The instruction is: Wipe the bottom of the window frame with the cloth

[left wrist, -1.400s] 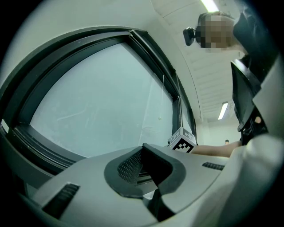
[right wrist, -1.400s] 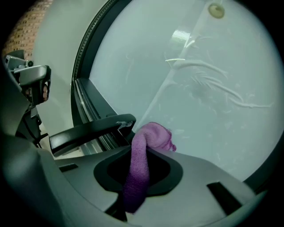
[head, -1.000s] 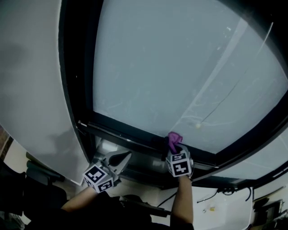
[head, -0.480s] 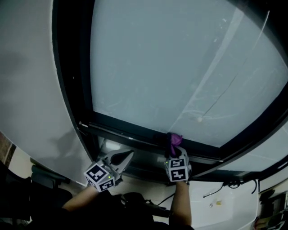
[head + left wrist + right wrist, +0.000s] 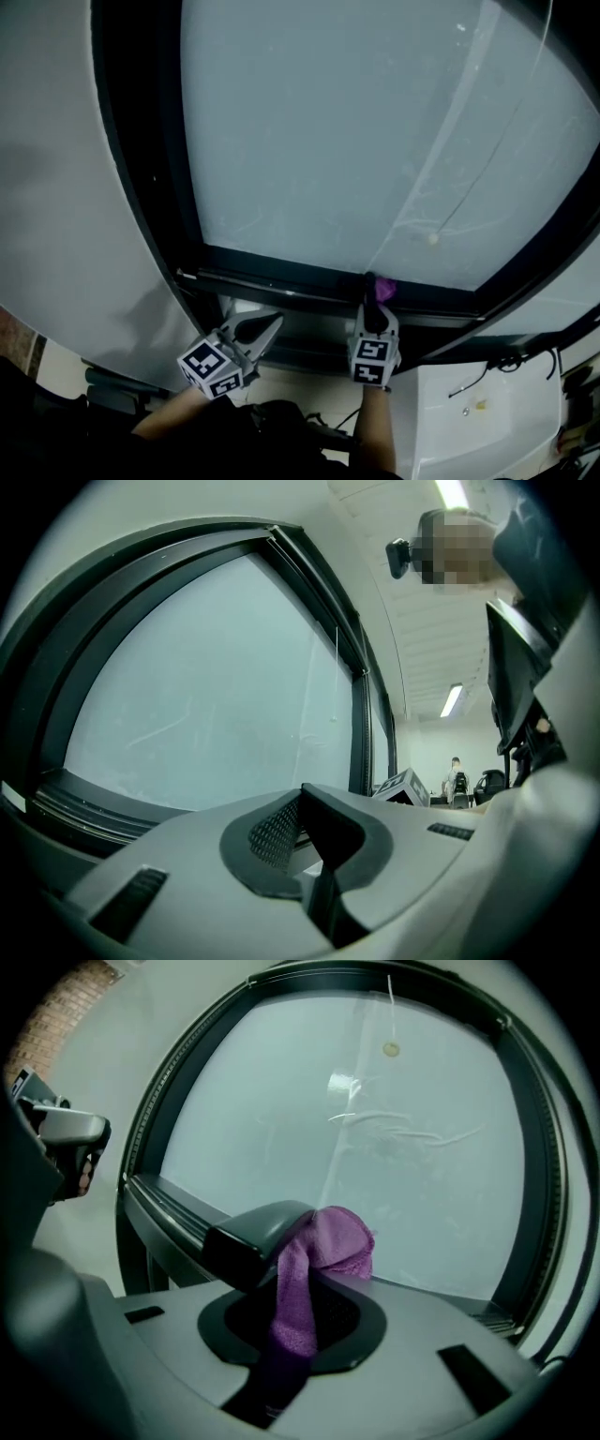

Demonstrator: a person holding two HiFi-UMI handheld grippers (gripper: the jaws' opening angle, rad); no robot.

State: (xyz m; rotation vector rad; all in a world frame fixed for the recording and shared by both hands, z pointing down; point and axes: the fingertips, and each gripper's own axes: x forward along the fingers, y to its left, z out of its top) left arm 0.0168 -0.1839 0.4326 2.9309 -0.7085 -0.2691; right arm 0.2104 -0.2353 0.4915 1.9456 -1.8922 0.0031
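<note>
The right tool is clenched on a purple cloth, and it is held up to the window by an arm. In the right gripper view the cloth is seen pinched between the two jaws of the right tool, with a soft bunch poking out past the tips and a strip hanging down inside. The left tool is held just to the left and a bit lower, apart from the window. Its jaws are seen pressed together in the left gripper view, and nothing is held in the left tool. The bunch of cloth is put at the bottom bar of the dark window frame, and it seems to touch the bar. Behind the bar, the big pale glass is seen, marked with faint streaks. A small round spot is seen on the glass, above the cloth and a bit to the right. A white wall is seen left of the frame.
</note>
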